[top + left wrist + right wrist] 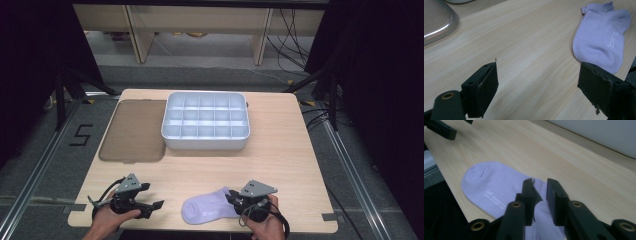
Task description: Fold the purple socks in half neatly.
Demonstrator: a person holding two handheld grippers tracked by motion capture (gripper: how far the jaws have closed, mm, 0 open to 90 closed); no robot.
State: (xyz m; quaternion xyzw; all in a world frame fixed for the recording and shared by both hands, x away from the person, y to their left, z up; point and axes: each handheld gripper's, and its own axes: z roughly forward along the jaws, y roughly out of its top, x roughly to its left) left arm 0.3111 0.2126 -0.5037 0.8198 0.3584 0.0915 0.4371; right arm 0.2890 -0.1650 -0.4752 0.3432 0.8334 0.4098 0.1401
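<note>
Pale wood-grain laminate forms the rectangular tabletop [280, 150], which stands on grey carpeted flooring [210, 75] between dark curtains; light wooden furniture legs [139, 35] and loose black cables [295, 45] occupy the far floor, and a black numeral marking [80, 135] lies on the floor to the left of the table. At the far middle of the table sits a white plastic organiser tray divided into small square compartments [205, 144], with a translucent brownish flat lid [134, 131] lying just beside it on its left.

Near the front edge lies a lavender ankle sock with small white print [205, 210], flat on the wood, its toe end toward the left gripper and its cuff toward the right gripper. Right gripper [239, 201], held in the person's hand at the table's front edge, has its two black jaws drawn close together over the sock's cuff end; in the right gripper view a narrow gap remains between them above the fabric [496, 187], and whether the pads pinch cloth cannot be told. Left gripper [150, 206], well apart from the sock at the front left, holds its jaws spread wide over bare wood, with nothing between them.
</note>
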